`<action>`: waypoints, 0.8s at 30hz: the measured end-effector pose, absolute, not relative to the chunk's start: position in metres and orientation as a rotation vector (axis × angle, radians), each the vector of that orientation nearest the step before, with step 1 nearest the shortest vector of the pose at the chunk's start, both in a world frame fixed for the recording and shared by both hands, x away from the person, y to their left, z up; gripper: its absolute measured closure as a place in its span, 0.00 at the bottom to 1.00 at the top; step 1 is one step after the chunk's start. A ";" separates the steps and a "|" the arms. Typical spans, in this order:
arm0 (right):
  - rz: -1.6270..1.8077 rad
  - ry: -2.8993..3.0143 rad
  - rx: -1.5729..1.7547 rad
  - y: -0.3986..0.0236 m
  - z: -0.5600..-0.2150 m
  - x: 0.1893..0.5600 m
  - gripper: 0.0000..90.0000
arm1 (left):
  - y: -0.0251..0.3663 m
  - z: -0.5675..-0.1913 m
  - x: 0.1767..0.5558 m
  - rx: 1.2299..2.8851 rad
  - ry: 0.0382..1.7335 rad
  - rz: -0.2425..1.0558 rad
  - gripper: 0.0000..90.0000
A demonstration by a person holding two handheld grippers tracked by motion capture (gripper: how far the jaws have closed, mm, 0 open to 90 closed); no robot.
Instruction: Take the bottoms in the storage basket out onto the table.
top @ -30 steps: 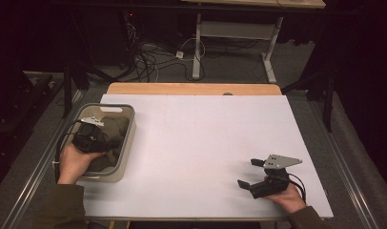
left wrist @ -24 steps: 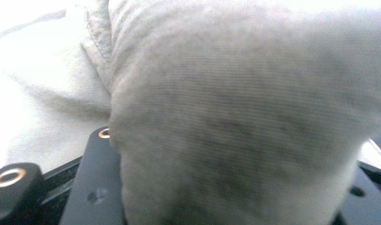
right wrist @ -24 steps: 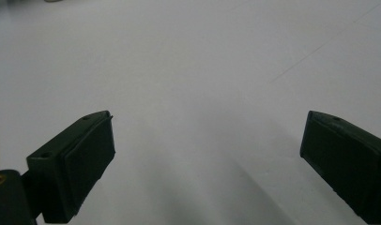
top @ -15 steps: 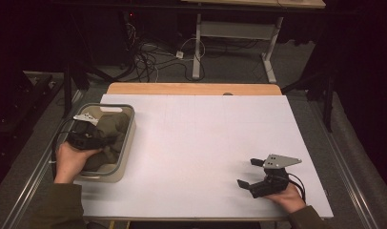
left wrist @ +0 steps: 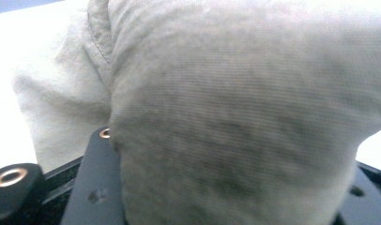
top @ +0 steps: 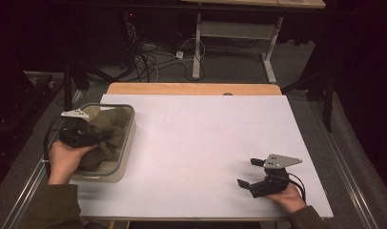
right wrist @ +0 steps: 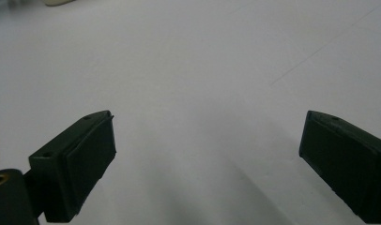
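L gripper (top: 103, 137) clamped on bunch of beige cloth (top: 108, 131), jaws part-closed w/ fabric wadded between; cloth mostly in clear bin (top: 127, 143) at table's left edge; R gripper (top: 246, 174) resting on white table (top: 201, 138) near right-front corner, jaws wide, nothing in them; step: pulling cloth out of bin; next, prob.: lift clear of rim, carry to open table centre, keep grip firm so fabric doesn't slip.
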State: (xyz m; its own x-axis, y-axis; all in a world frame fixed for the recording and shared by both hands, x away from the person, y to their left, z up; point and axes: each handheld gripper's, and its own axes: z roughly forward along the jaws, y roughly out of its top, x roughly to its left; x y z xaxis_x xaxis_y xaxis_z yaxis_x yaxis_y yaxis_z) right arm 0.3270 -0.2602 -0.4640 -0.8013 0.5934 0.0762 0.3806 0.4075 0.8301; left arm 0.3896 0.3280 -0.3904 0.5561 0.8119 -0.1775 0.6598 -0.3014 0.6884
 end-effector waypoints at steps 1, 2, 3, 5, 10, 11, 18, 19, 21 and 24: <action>1.343 2.434 0.857 -0.260 -0.464 0.327 0.05 | 0.327 -0.389 0.389 2.053 1.176 0.265 0.57; 1.343 2.433 0.857 -0.260 -0.464 0.327 0.05 | 0.327 -0.387 0.388 2.052 1.171 0.269 0.57; 1.345 2.433 0.856 -0.260 -0.464 0.327 0.05 | 0.326 -0.386 0.387 2.050 1.166 0.272 0.57; 1.344 2.433 0.855 -0.260 -0.464 0.327 0.05 | 0.326 -0.383 0.386 2.046 1.159 0.281 0.57; 1.347 2.428 0.858 -0.260 -0.464 0.327 0.05 | 0.327 -0.376 0.382 2.033 1.146 0.298 0.57; 1.348 2.428 0.860 -0.260 -0.464 0.327 0.05 | 0.327 -0.374 0.381 2.032 1.144 0.300 0.57; 1.345 2.429 0.859 -0.260 -0.464 0.327 0.05 | 0.325 -0.366 0.378 2.023 1.120 0.286 0.57; 1.345 2.427 0.860 -0.260 -0.464 0.327 0.05 | 0.324 -0.364 0.377 2.023 1.117 0.286 0.57; 1.343 2.426 0.864 -0.260 -0.464 0.327 0.05 | 0.323 -0.362 0.377 2.022 1.108 0.287 0.57; 1.345 2.421 0.863 -0.261 -0.463 0.327 0.05 | 0.322 -0.356 0.376 2.017 1.096 0.293 0.57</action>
State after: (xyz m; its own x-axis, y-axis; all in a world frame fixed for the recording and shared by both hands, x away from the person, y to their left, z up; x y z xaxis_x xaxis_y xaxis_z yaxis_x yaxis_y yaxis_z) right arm 0.3270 -0.2609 -0.4635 -0.7968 0.5998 0.0730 0.3788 0.4017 0.8337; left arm 0.3759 0.3215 -0.3562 0.5973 0.7851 -0.1638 0.5990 -0.3009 0.7421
